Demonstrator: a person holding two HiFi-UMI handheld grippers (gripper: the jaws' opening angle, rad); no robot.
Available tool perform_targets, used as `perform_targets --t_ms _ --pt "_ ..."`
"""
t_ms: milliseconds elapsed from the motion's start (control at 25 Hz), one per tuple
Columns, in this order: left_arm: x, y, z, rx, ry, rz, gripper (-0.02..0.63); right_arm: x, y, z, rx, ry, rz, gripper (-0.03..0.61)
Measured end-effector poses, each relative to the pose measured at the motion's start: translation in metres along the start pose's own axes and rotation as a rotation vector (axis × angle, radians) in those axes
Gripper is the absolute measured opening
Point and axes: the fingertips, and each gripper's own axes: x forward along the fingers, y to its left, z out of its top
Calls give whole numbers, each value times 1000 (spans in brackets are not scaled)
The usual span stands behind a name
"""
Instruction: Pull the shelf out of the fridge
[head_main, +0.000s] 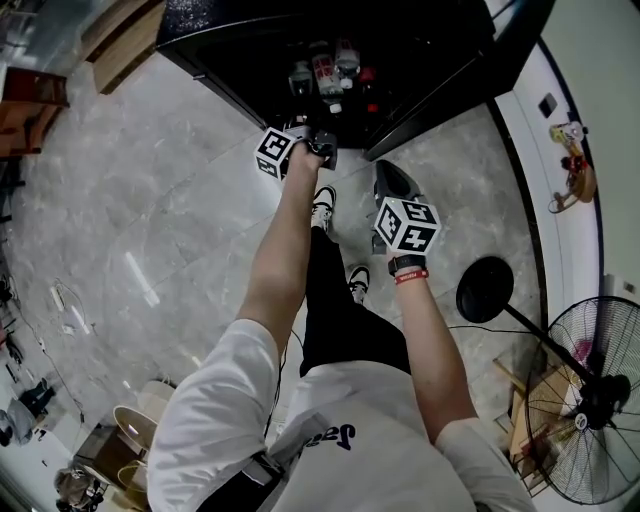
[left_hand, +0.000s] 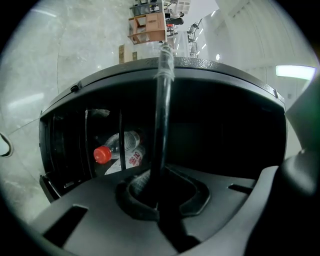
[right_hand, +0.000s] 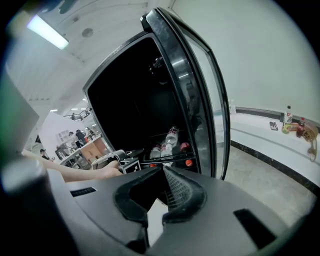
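Note:
The black fridge (head_main: 250, 30) stands open, with several bottles (head_main: 322, 72) lying on its low wire shelf. My left gripper (head_main: 322, 148) reaches to the shelf's front edge. In the left gripper view it (left_hand: 159, 200) is shut on the shelf's black front rail (left_hand: 162, 110), which runs straight up between the pads. A red-capped bottle (left_hand: 102, 154) lies behind the rail. My right gripper (head_main: 388, 175) hangs back from the fridge, above the floor. Its jaws (right_hand: 150, 202) stand slightly apart with nothing between them. From there I see the fridge interior (right_hand: 135, 100) and the bottles (right_hand: 170, 142).
The fridge's glass door (right_hand: 200, 105) is swung open on the right. A pedestal fan (head_main: 590, 400) with a round black base (head_main: 485, 290) stands to the right. The person's shoes (head_main: 322, 205) are on the marble floor before the fridge. Wooden boxes (head_main: 120, 35) sit at the left.

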Motion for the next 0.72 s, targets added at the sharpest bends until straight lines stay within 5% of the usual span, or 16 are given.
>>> perform_targets --t_ms 720 --pt "-50 6 -16 -56 3 -34 34 -30 -7 -6 34 1 -11 6"
